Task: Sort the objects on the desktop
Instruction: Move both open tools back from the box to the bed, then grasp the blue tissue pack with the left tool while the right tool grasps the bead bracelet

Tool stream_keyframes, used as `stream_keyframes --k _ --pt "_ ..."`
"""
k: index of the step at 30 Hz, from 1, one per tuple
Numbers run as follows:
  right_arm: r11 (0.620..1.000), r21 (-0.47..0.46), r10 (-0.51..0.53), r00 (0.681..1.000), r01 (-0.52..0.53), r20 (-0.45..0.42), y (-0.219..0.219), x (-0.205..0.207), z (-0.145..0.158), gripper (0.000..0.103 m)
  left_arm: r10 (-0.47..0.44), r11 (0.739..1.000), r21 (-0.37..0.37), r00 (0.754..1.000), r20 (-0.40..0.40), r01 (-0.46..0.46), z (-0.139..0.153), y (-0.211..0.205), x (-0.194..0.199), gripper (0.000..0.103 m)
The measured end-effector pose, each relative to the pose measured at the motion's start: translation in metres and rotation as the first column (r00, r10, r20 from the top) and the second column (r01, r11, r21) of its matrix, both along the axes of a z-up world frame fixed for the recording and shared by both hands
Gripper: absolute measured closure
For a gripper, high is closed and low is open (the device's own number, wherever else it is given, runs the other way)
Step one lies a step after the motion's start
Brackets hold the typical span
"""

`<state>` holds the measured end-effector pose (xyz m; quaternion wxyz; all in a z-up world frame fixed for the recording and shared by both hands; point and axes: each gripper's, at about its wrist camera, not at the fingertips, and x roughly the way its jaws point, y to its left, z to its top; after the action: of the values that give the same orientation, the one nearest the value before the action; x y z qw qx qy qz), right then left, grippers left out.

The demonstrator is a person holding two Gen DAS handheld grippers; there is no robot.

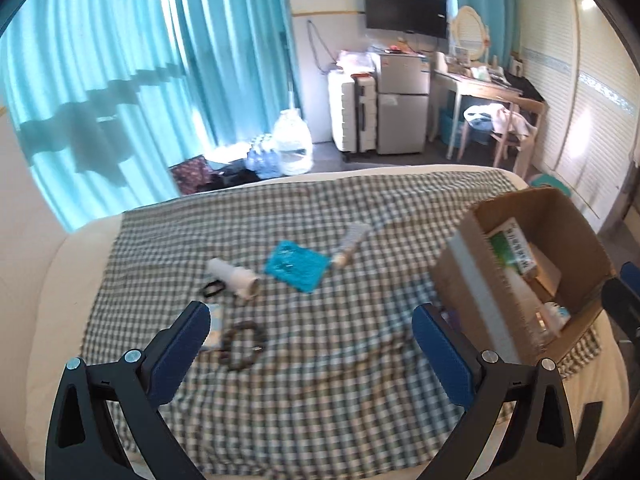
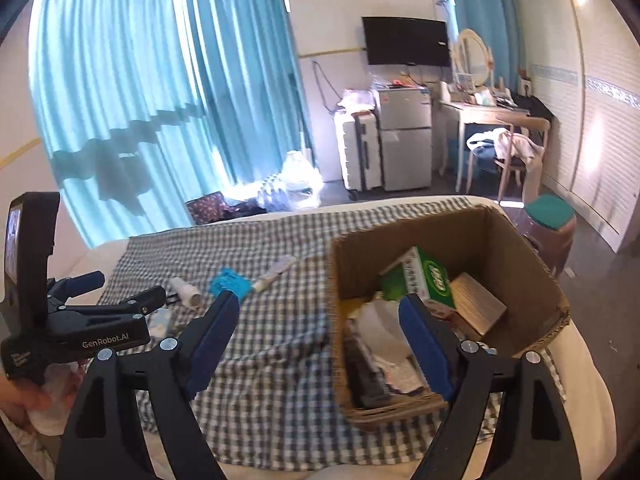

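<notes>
Left gripper [image 1: 312, 344]: wide open, empty.
Right gripper [image 2: 320, 344]: wide open, empty.
Next: straddle beads [image 1: 242, 346], close squarely, carry to box [image 2: 520, 248].

Two handheld grippers hover side by side, both pointing forward and tilted slightly downward. The left gripper [image 1: 312, 340] holds its blue-padded fingers [image 1: 182, 350] spread wide with nothing between them. The right gripper [image 2: 320, 340] is likewise splayed and empty, its blue pads [image 2: 426, 346] far apart. At left in the right wrist view, a bare hand [image 2: 28, 400] grips the left unit's handle
</notes>
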<state>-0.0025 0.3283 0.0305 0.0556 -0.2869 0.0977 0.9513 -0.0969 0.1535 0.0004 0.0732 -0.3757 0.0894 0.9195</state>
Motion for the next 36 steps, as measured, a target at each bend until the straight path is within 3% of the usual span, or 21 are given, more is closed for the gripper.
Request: stream_keyframes --k 8,15,28,36 --pt "0.993 0.019 0.12 0.993 -0.12 -0.008 -0.07 -0.009 -0.001 0.019 0.159 0.986 0.05 0.987 -0.003 -0.158 -0.006 -0.087 0.011 0.0" --pt "0.982 0.015 0.186 0.983 -0.186 0.01 -0.105 -0.022 -0.022 0.018 0.236 0.967 0.092 0.971 0.036 -0.238 -0.039 -0.146 0.012 0.0" --pt "0.97 -0.032 0.241 0.958 -0.239 0.153 -0.122 -0.073 -0.093 0.018 0.261 0.958 0.08 0.951 0.163 -0.277 -0.118 -0.167 -0.031 0.0" --pt "0.967 -0.054 0.255 0.932 -0.249 0.257 -0.126 -0.112 -0.137 0.018 0.319 0.935 0.076 0.914 0.252 -0.347 -0.17 -0.179 -0.089 0.0"
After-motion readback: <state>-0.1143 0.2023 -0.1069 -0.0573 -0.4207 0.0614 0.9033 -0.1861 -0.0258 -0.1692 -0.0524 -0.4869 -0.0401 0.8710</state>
